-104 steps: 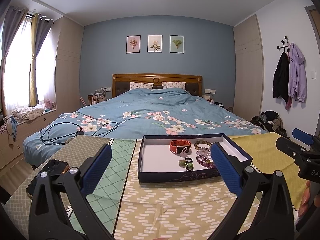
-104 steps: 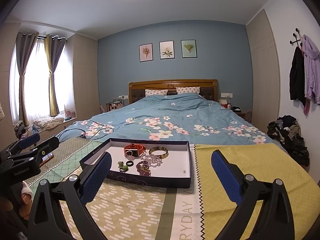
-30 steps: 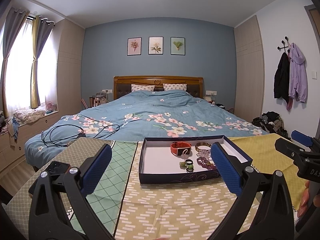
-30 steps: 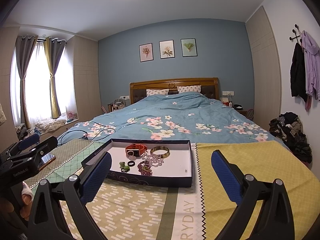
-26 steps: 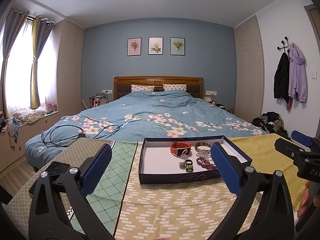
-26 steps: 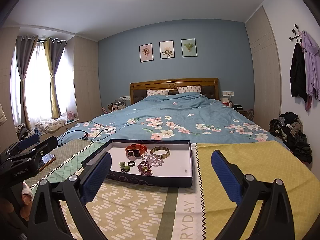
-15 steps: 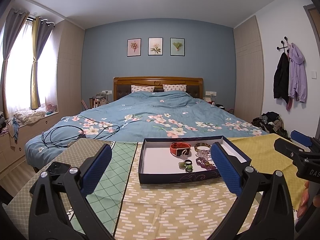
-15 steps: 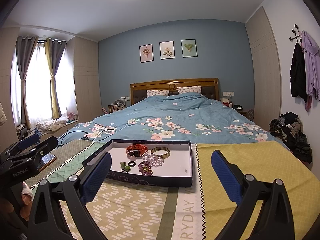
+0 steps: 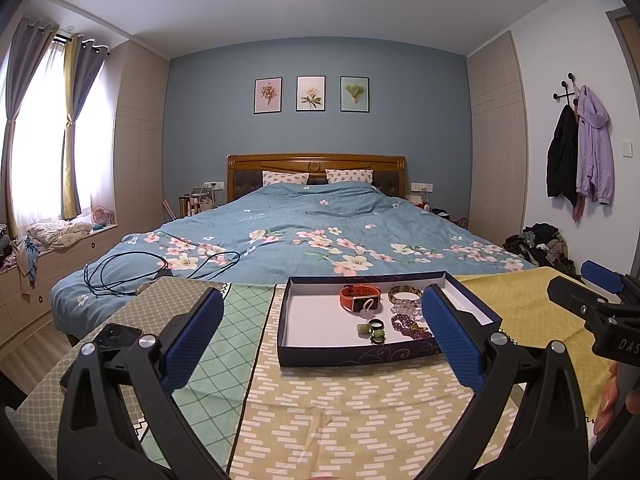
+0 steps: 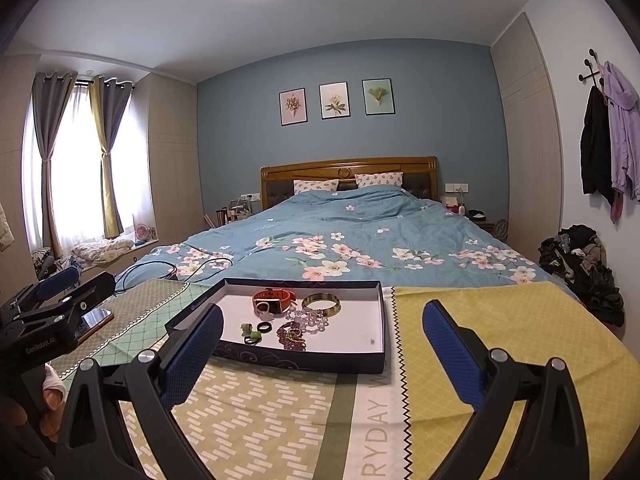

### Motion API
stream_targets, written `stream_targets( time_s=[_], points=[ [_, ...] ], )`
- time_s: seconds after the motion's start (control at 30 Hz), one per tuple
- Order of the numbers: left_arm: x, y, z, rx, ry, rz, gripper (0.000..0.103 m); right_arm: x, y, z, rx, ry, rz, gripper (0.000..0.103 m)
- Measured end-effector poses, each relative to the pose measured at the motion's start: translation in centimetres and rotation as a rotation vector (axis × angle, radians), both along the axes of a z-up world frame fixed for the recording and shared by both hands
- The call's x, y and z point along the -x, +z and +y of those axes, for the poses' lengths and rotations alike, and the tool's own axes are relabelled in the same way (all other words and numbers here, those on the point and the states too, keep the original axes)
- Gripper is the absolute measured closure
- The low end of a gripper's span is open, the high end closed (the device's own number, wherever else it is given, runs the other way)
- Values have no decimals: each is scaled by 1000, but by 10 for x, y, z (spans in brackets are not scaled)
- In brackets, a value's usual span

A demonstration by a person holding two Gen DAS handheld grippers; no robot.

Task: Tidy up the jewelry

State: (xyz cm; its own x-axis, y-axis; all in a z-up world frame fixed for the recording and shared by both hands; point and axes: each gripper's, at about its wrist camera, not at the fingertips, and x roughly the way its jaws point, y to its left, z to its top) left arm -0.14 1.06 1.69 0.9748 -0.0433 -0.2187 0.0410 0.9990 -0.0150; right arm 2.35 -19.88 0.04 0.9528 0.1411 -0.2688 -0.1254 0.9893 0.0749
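You hold both grippers back from the dark blue tray (image 10: 280, 360), and across the last few seconds almost nothing in it has shifted: the same pieces sit in the same cluster, and only your viewpoint has drifted slightly. That tells you little about the job. A tray holding all the jewelry fits either a pile waiting to be sorted or pieces already gathered in.

Your left gripper (image 9: 322, 340) has its jaws spread wide with nothing between the blue pads, short of the tray's near wall. Your right gripper (image 10: 322, 346) is the same: jaws wide apart, empty, short of the tray's near wall.

The jewelry lies inside the tray, bunched together on the white floor. The orange watch (image 10: 274, 299) sits toward the tray's far wall, its band curled into a loop. Just beside it on the right lies the gold bangle (image 10: 321, 305), flat and open. Nearer the tray's front wall are the clear bead bracelet (image 10: 308, 317) and the purple bead bracelet (image 10: 292, 336), touching or overlapping, so they may snag each other. Left of them sit a dark ring (image 10: 265, 327) and a green jade piece (image 10: 250, 330), small and low. The right part of the tray floor is bare.

The tray rests on a patterned cloth (image 10: 256, 420) at the foot of the bed (image 10: 340, 240).
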Motion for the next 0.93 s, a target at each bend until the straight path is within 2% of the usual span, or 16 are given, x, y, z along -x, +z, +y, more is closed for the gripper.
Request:
stream_targets(
  time_s=[0.5, 0.73, 0.8, 0.87, 0.93],
  points=[
    [2, -2, 1, -3, 2, 5, 6, 2, -1, 0, -4, 3, 10, 7],
    [-10, -8, 3, -7, -3, 61, 6, -4, -2, -5, 13, 18, 47, 7],
    [-18, -12, 5, -9, -4, 99, 6, -14, -3, -12, 29, 19, 95, 7],
    [-31, -17, 11, -23, 5, 159, 6, -31, -8, -23, 84, -8, 181, 7],
    [-45, -25, 20, -45, 34, 226, 6, -57, -21, -43, 143, -29, 329, 7]
  ],
)
